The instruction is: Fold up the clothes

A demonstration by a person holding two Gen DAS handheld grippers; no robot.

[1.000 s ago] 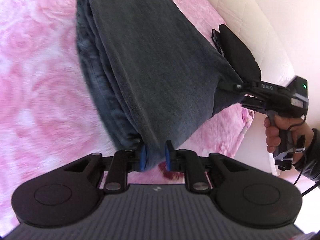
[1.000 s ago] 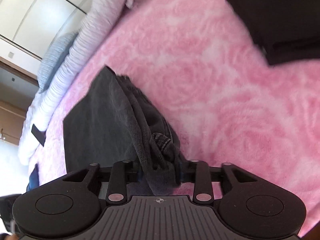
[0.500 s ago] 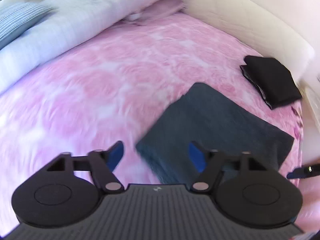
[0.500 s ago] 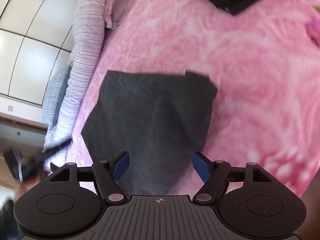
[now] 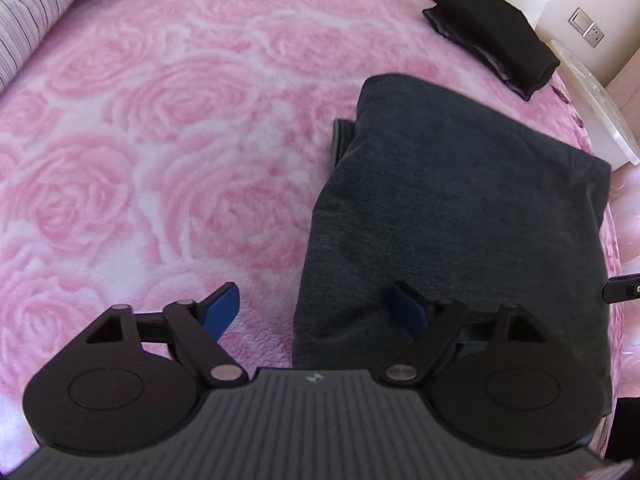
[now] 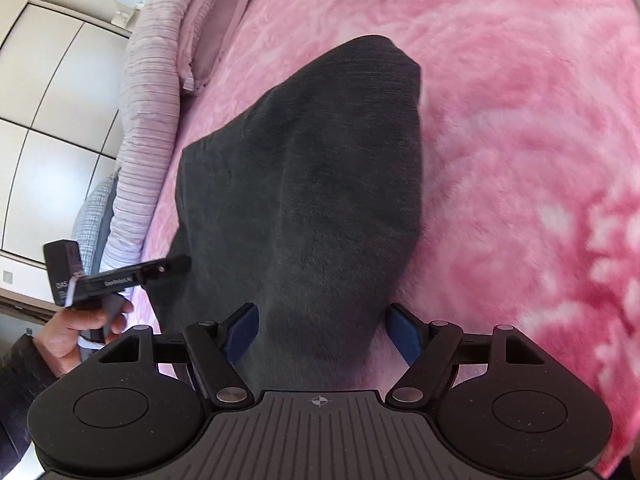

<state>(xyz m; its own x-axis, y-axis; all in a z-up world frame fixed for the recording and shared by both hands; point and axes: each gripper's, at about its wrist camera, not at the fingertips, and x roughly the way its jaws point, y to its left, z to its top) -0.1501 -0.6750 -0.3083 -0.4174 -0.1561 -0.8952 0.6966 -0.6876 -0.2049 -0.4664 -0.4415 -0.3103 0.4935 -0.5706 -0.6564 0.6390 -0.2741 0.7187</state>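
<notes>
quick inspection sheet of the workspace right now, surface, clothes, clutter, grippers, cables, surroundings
surface: pink rose-pattern blanket covers the bed, no bare mattress seen.
job's things: dark grey garment lies folded flat on the blanket; black folded garment lies apart from it, nearer the bed's far edge.
clutter: nothing seen.
grippers: left gripper open, one finger over the blanket, the other over the grey garment's edge; right gripper open, straddling the garment's near end, holding nothing.
cables: nothing seen.
surroundings: striped bedding roll along the bed's side, white wardrobe doors, wall sockets.
</notes>
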